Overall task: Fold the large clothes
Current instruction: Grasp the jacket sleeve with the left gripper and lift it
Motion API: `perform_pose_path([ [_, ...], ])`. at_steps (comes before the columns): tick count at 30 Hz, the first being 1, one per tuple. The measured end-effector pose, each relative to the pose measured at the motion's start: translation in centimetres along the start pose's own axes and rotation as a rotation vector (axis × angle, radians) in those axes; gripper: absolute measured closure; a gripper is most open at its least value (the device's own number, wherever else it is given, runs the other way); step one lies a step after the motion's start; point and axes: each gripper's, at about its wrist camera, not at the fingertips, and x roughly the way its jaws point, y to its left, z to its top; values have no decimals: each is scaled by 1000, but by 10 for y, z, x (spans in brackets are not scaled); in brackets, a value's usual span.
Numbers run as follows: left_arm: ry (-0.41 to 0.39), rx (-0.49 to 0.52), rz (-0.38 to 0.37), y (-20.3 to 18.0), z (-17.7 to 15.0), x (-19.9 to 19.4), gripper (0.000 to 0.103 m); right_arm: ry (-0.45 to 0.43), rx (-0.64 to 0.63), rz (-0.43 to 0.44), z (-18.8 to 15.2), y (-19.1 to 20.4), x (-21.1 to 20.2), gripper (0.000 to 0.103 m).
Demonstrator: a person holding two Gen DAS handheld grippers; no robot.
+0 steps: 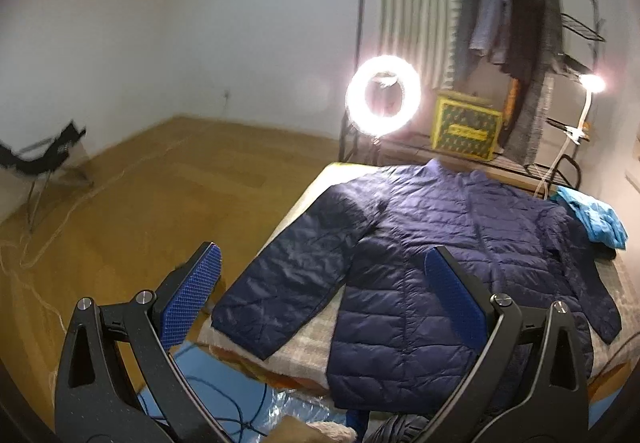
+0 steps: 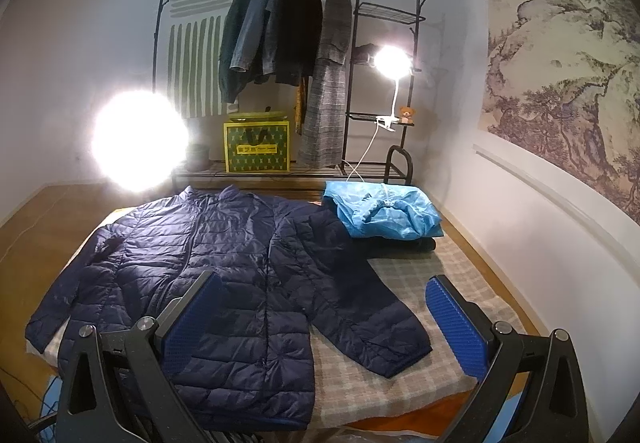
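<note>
A navy quilted puffer jacket [image 1: 420,243] lies flat and spread out, front up, on a checked cloth over a low table [image 2: 436,275]; both sleeves angle outward. It also shows in the right wrist view [image 2: 224,267]. My left gripper [image 1: 320,283] is open and empty, held above the jacket's left sleeve and near hem. My right gripper [image 2: 324,307] is open and empty, held above the jacket's right sleeve and hem. Neither touches the fabric.
A folded light blue garment [image 2: 384,211] sits on a dark folded one at the table's far right corner. Behind stand a clothes rack [image 2: 288,27] with hanging coats, a yellow box [image 2: 258,147], a ring light [image 1: 382,95] and a clip lamp [image 2: 392,61]. Wooden floor [image 1: 160,183] lies left; cables trail there.
</note>
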Motion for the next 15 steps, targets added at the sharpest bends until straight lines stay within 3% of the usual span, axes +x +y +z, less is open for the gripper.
perform_pose_path([
  [9,64,-39,115,59,-23,58,0,8,-13,-20,1,16,1,0],
  [15,215,-163,40,109,-51,110,0,13,24,-43,-2,32,-8,0],
])
